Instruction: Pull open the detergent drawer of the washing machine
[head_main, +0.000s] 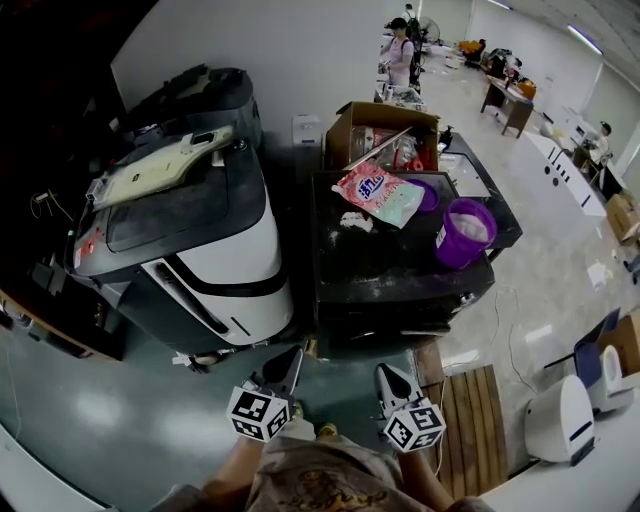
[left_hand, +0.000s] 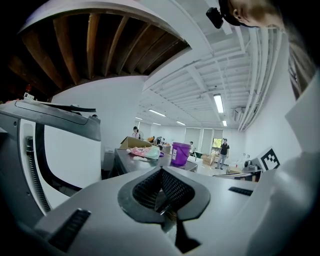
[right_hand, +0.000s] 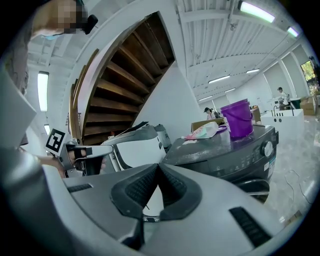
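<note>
The dark washing machine stands in the middle of the head view, its front control band facing me. In the right gripper view that band shows a round knob at its right end; I cannot pick out the drawer's outline. Both grippers hang low in front of the machine and touch nothing. The left gripper is shut and empty, pads meeting. The right gripper is shut and empty too. They sit side by side, a short gap apart.
On the washer's top stand a purple bucket and a pink detergent bag, with an open cardboard box behind. A white-and-black machine stands close on the left. A wooden slat mat lies at the right.
</note>
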